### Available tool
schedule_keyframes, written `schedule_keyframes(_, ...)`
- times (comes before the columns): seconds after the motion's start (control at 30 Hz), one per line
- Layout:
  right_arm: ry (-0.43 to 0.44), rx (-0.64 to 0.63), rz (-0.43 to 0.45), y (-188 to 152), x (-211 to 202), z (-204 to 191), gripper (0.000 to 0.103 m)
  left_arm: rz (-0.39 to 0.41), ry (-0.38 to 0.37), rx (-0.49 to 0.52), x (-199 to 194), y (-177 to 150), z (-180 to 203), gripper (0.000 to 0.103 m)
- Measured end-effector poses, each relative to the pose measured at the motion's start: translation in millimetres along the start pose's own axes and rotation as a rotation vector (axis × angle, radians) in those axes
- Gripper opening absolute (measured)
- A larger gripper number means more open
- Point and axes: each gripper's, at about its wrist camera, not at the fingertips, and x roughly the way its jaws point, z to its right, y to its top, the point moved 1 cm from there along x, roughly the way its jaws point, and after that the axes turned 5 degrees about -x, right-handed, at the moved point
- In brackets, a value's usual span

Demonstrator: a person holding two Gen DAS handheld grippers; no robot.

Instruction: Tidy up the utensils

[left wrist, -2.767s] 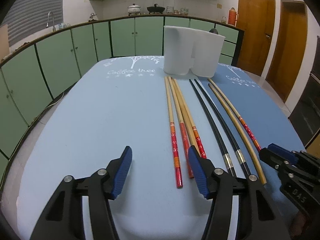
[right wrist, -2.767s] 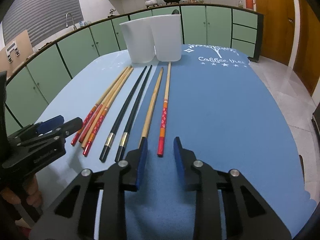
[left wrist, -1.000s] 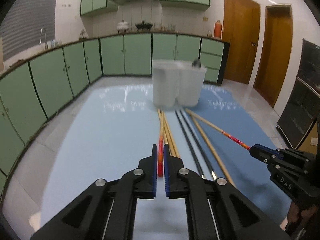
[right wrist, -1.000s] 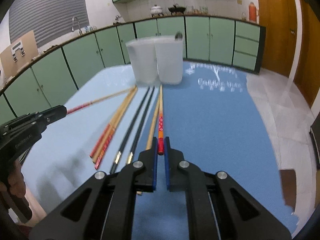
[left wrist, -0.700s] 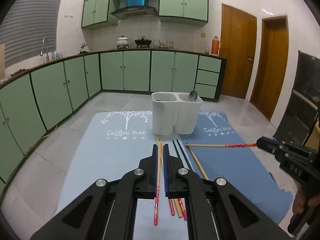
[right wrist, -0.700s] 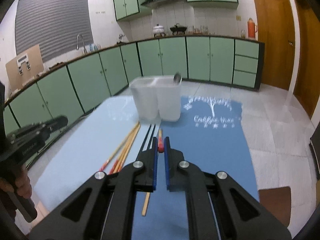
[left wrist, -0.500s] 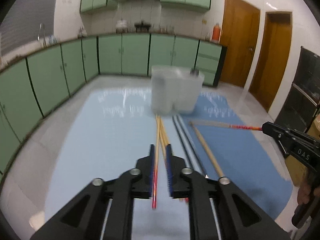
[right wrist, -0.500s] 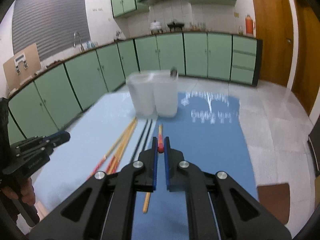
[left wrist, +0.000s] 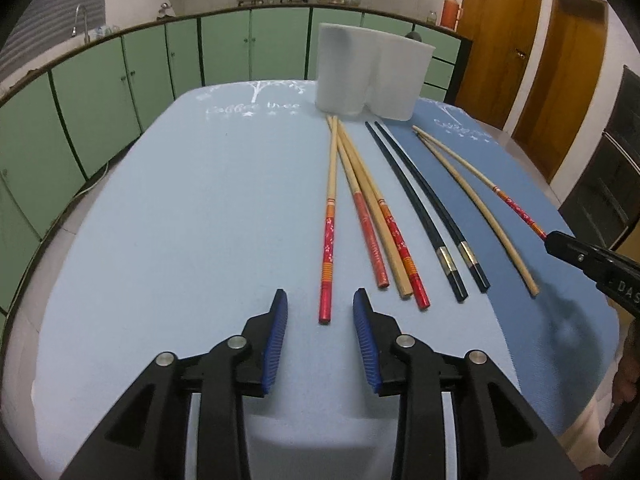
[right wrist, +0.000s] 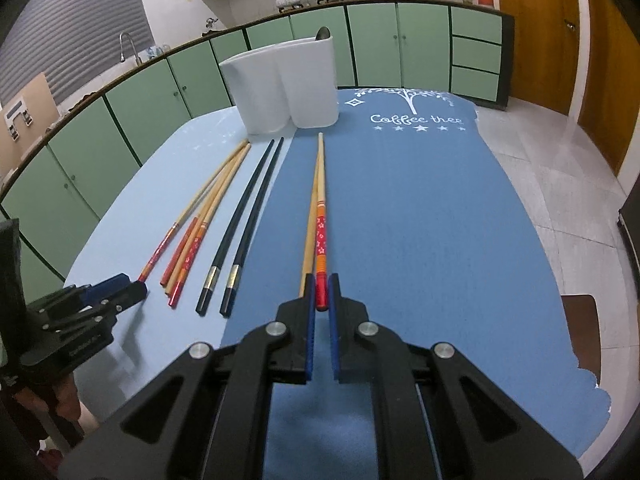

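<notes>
While the white two-cup holder (left wrist: 372,76) stood at the far edge of the table (left wrist: 180,216), the chopsticks lay fanned in front of it with their thin tips toward it and their painted ends toward the near edge, which put the handles within easy reach. The left gripper (left wrist: 320,322) had just been opening its jaws, and they stood apart with nothing pressed between them; the red-ended chopstick (left wrist: 329,232) lay flat on the light mat (left wrist: 140,280), its butt just ahead of the blue pads (left wrist: 276,344), so it looked set down rather than held. The right gripper (right wrist: 321,294) was clamped on the red end of another chopstick (right wrist: 320,240), whose length ran over the darker mat (right wrist: 420,240) toward the holder, beside a plain wooden one (right wrist: 310,236). A pair of black chopsticks (right wrist: 244,224) lay parallel between the two groups. I judged the sorting barely begun, since only a spoon (right wrist: 322,34) showed in the holder.
</notes>
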Motion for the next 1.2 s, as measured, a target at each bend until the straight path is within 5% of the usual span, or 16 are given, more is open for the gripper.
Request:
schedule_keyframes(0.07, 0.002, 0.0, -0.003, 1, 2, 0, 0.005, 0.007, 0.0, -0.002, 2, 1, -1, 0.034)
schedule_keyframes(0.27, 0.011, -0.002, -0.006, 4, 5, -2, 0.005, 0.022, 0.007, 0.009, 6, 0, 1, 0.007)
schedule_keyframes(0.47, 0.01, -0.015, 0.011, 9, 0, -3, 0.005, 0.034, 0.016, 0.022, -1, 4, 3, 0.006)
schedule_keyframes(0.9, -0.024, -0.08, 0.203, 83, -64, 5, 0.005, 0.237, -0.003, 0.11, -89, 81, 26, 0.006)
schedule_keyframes(1.2, -0.024, -0.079, 0.251, 118, -81, 12, 0.005, 0.101, -0.025, 0.077, -96, 113, 21, 0.006)
